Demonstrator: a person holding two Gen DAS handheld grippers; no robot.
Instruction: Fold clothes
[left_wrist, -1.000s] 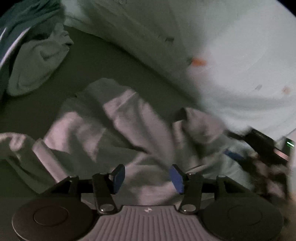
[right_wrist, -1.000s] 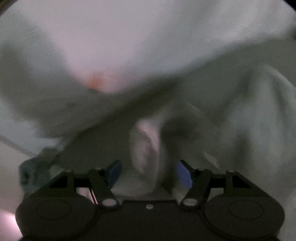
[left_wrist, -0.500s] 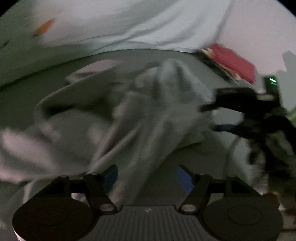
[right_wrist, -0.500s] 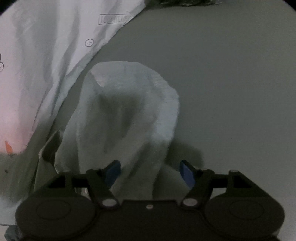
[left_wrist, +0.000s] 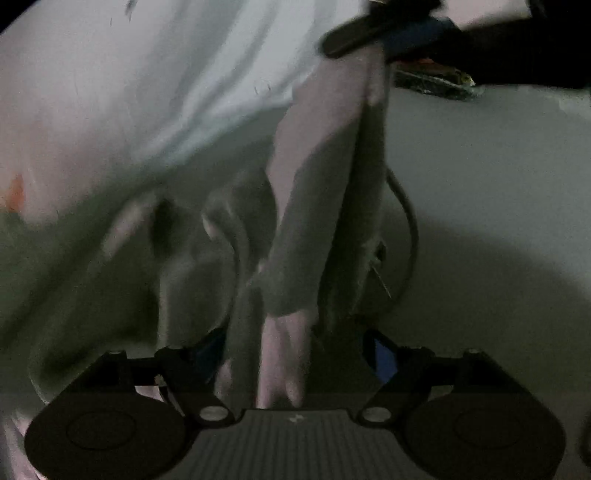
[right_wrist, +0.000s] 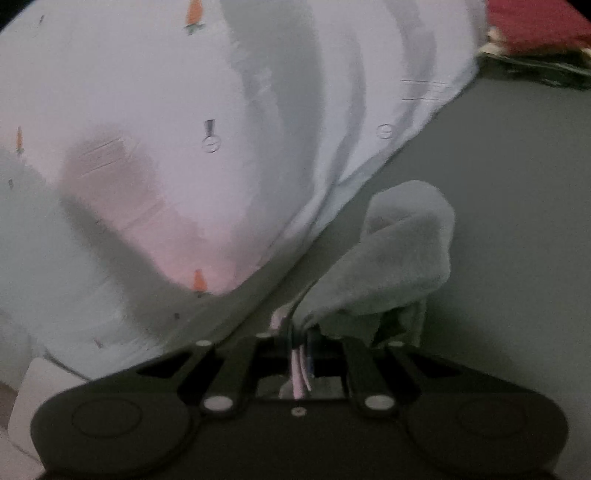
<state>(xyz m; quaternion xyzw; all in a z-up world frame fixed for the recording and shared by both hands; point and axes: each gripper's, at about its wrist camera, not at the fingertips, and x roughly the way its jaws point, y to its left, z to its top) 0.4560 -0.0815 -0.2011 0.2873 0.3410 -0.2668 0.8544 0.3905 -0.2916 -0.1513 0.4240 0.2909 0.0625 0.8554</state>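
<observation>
Garment stretched between both tools
Right tool (right_wrist: 301, 354) pinches grey garment (right_wrist: 399, 254); left tool (left_wrist: 295, 354) spread, the garment's (left_wrist: 314, 206) long axis running straight ahead between its fingers.

Light: dim, greyish in both views.
Blur: left wrist view smeared; right wrist view softer at far edges.
Edges: fisheye curving, black corners.
Shadows: broad, soft.

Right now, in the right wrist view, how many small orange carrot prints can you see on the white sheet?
3 on the white sheet: one at top centre, one at the left edge, one low in the middle. Folds may hide more.
</observation>
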